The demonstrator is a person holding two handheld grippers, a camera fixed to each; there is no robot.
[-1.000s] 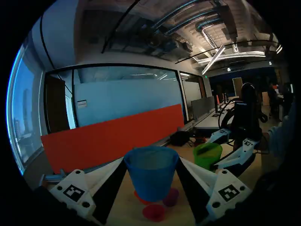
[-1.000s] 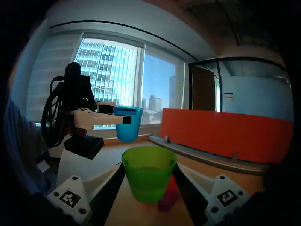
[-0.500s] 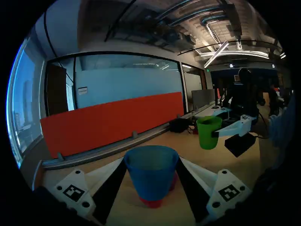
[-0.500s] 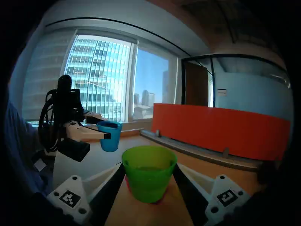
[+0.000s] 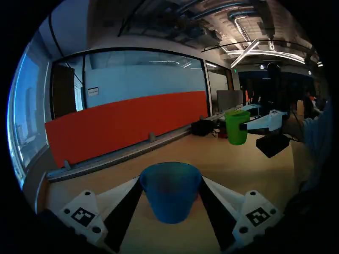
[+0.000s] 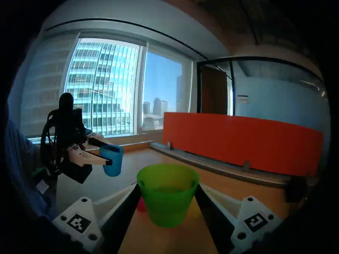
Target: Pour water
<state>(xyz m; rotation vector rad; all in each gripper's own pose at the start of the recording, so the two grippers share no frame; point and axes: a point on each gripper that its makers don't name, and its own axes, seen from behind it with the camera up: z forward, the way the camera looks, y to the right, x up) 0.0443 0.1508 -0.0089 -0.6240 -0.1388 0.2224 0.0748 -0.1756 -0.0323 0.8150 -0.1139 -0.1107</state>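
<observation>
Green cup [image 6: 168, 194] is sitting upright between the fingers of the right gripper [image 6: 168, 190], which is pressing on its wall from both sides a little below the rim. A faint line inside is hinting at liquid, though it cannot be told for certain that water is in it. The blue cup [image 5: 170, 192] is being held the same way, upright, with the left gripper [image 5: 170, 183] closing on both its sides at mid-wall; what it contains is too dim to make out. Both cups are hanging clear above the table [image 5: 127, 163], well apart from each other. Neither is tilting, so the pour is looking not yet begun.

Each cup is looking like thin, smooth plastic: light, a little springy in the wall, and narrowing toward the base. Too hard a squeeze is likely to be buckling the wall. Too soft, and once the green cup is tipping, the smooth taper could be letting it slide out rim-first. The band just under the rim, where the wall is probably stiffest, is seeming the right place to hold.

An orange panel [image 5: 127, 122] is running along the table's far edge, and a bright window [image 6: 106, 89] is showing behind the left gripper in the right gripper view.
</observation>
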